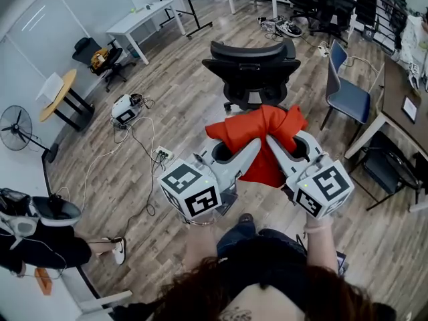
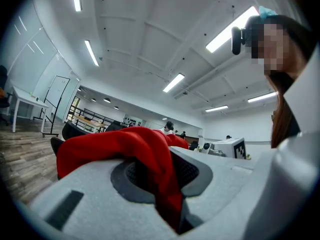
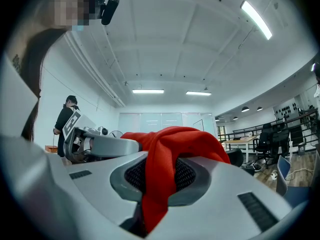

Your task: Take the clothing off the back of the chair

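Both claws [image 1: 255,143] [image 1: 270,139] grip clothing [image 1: 254,124] (apparently off chair [image 1: 251,64]).

No words, numbers or brand names can be read anywhere. The only signs are black-and-white square markers, bearing no letters, on the cubes of the left gripper [image 1: 253,147] and right gripper [image 1: 274,144], nearer the camera than the chair [image 1: 251,69].

The left gripper [image 2: 161,170] is clamping its grey jaws on the red clothing [image 2: 117,145] — the cloth is bunching up over the dark pads and trailing down into the gap between them. Just past it at the right, the right gripper [image 2: 212,147] is showing its marker cube. A white table [image 2: 22,103] is standing far off at the left.
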